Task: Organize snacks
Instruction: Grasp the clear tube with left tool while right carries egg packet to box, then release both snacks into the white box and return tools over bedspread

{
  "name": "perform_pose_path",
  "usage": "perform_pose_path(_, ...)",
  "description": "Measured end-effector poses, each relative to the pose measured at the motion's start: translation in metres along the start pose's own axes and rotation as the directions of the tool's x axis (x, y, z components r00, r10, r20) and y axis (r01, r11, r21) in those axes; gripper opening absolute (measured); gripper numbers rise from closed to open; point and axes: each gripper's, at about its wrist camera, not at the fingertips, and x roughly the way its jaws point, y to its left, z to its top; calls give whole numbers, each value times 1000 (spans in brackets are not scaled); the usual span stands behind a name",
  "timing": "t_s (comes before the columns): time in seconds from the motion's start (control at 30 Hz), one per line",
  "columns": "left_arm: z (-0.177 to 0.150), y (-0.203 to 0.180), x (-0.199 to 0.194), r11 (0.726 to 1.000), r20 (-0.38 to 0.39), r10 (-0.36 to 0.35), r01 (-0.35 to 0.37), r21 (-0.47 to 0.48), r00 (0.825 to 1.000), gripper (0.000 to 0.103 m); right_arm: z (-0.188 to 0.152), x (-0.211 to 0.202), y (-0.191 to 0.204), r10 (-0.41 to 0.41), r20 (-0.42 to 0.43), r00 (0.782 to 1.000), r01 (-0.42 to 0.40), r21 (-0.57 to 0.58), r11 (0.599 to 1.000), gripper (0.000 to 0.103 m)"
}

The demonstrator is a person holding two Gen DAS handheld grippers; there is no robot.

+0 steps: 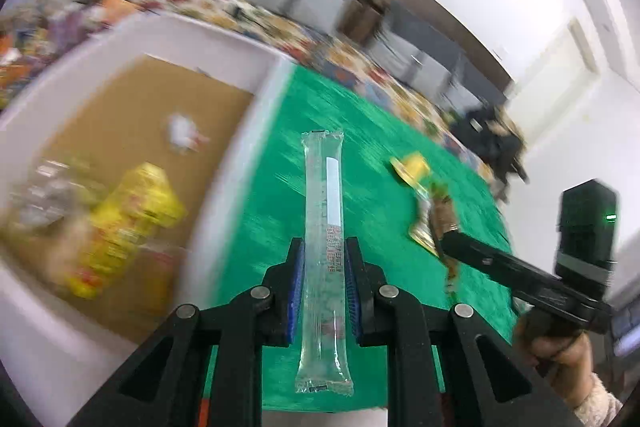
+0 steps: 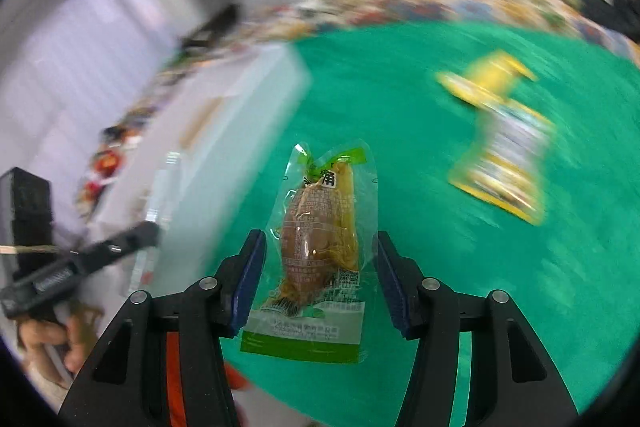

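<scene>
Left tool (image 1: 323,275): closed on a clear stick sachet (image 1: 325,227), held lengthwise for transfer above the green desk (image 1: 360,131), just beside the white bin's rim (image 1: 256,115).

Right tool (image 2: 318,279): pads apart around a vacuum-packed snack pouch (image 2: 320,247); contact cannot be determined.

A yellow packet (image 2: 500,139) lies well apart, with open green surface between.

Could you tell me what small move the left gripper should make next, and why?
Probably swing left over the white bin and release: the left gripper is shut on the clear stick pack, above the green cloth beside the bin.
</scene>
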Motion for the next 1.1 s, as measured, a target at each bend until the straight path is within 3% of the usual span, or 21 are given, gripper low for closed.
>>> perform_pose_path(0.17,22,75,-33,976,54,214,-211,-49,975,19,35,46,109,140,-28,990,-142,-153,978,59)
perform_pose_path(0.37,24,124,-23,927,36,373,-371,-56,927,22,41,111,188,123,-73,990,-139,-286,948,61)
perform_pose_path(0.4,21,127,-19,912,39,410,-408,-50,911,26,39,119,193,106,-78,991,-124,-297,947,64)
perform_pose_path(0.43,19,131,-15,897,31,441,-440,-44,897,48,37,126,198,79,-87,993,-102,-310,945,64)
perform_pose_path(0.47,16,134,-12,888,24,459,-458,-44,888,78,35,130,196,63,-95,993,-90,-315,945,66)
perform_pose_path(0.5,14,136,-11,883,28,469,-467,-49,883,88,33,131,193,54,-98,994,-82,-314,946,69)
perform_pose_path(0.57,5,130,-15,874,72,486,-482,-60,871,92,29,123,178,54,-80,995,-77,-308,948,70)
perform_pose_path(0.67,1,116,-16,888,83,460,-458,-43,884,92,17,104,142,12,-18,1000,-17,-326,945,72)
perform_pose_path(0.73,0,97,-18,901,106,434,-434,-27,895,92,0,89,99,-72,46,996,83,-333,939,74)
perform_pose_path(0.87,0,38,-13,940,145,329,-338,46,933,96,-39,68,2,-269,52,962,273,-270,923,74)
perform_pose_path(0.97,-8,-17,3,958,150,231,-251,137,961,100,-75,41,-79,-412,33,911,410,-184,893,74)
perform_pose_path(1.1,-31,-88,54,949,72,138,-153,277,988,103,-119,-7,-160,-563,65,824,566,-44,823,74)
